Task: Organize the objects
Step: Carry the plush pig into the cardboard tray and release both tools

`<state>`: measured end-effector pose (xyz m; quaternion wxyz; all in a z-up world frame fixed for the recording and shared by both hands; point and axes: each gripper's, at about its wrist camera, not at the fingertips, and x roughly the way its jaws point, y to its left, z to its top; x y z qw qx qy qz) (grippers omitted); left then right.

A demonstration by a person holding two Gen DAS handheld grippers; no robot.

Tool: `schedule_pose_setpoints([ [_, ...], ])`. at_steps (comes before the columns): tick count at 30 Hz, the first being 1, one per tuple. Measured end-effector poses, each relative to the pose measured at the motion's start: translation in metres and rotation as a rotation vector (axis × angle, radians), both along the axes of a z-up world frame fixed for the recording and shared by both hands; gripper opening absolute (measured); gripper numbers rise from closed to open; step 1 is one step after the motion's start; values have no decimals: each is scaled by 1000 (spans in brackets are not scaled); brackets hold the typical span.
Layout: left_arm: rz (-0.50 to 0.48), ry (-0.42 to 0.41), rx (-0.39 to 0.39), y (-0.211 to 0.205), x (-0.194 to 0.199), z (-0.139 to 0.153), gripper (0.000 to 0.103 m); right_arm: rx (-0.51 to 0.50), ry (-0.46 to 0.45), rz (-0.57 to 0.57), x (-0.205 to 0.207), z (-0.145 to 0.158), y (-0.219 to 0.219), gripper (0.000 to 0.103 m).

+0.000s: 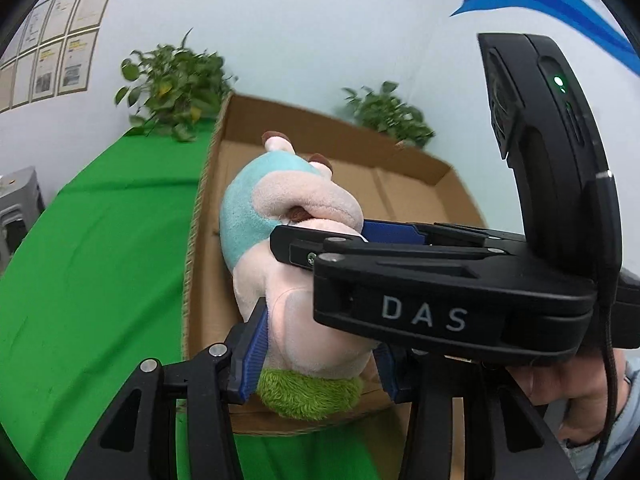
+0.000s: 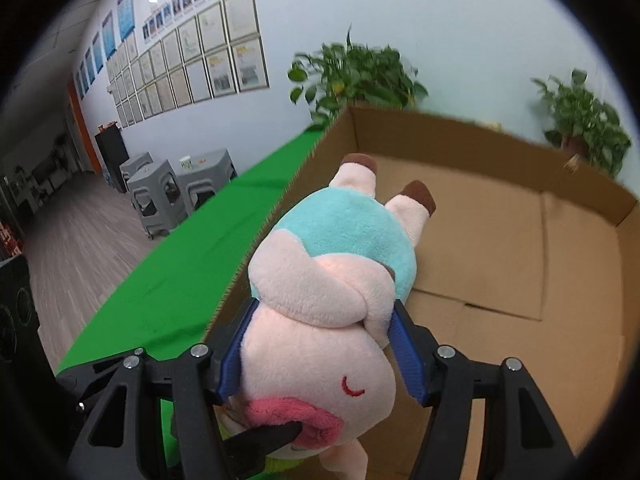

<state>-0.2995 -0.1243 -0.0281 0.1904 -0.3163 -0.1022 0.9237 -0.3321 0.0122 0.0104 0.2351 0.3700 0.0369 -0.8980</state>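
Plush pig (image 1: 280, 240), pink with a teal body patch and brown hooves, is held in the air above the cardboard box (image 1: 412, 196), gripped by both tongs at once. In the left wrist view, the left gripper (image 1: 320, 352) has its blue-padded fingers closed part way onto the toy's lower end, just above a green fuzzy patch, while the right gripper (image 1: 352, 240) comes in from the right side and pinches the toy's middle. The box stands on the green tablecloth (image 1: 100, 260), and what shows of its floor holds nothing; part of the floor is hidden behind the toy.

In the right wrist view, the right gripper (image 2: 320, 352) squeezes the pig (image 2: 332, 280) between its pads, the soft body bulging out around them. The hooves point toward the far wall of the box (image 2: 500, 240), whose visible bottom is bare cardboard flaps.

My judgement of the risk: with two grips on one soft toy, uneven release could tug it sideways so it lands on the box's near edge or on the cloth. The plush could also slip, since its pile compresses under the pads.
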Motion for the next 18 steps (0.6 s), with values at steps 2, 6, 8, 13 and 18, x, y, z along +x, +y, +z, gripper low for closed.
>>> schedule_pose_setpoints([
  [2,21,-19,18,-7,-7,-7,49,22,12,8,0,-4,-7,62],
  [6,51,6,28,-16,7,0,51,42,24,-8,2,-5,-13,63],
  [8,86,31,18,-21,24,6,50,34,16,-17,5,-5,-14,68],
  [13,137,-18,13,-40,34,-4,50,-19,-7,-15,17,-1,-4,76],
  [18,151,-42,23,-58,18,-11,49,-185,-73,-14,26,15,39,78],
])
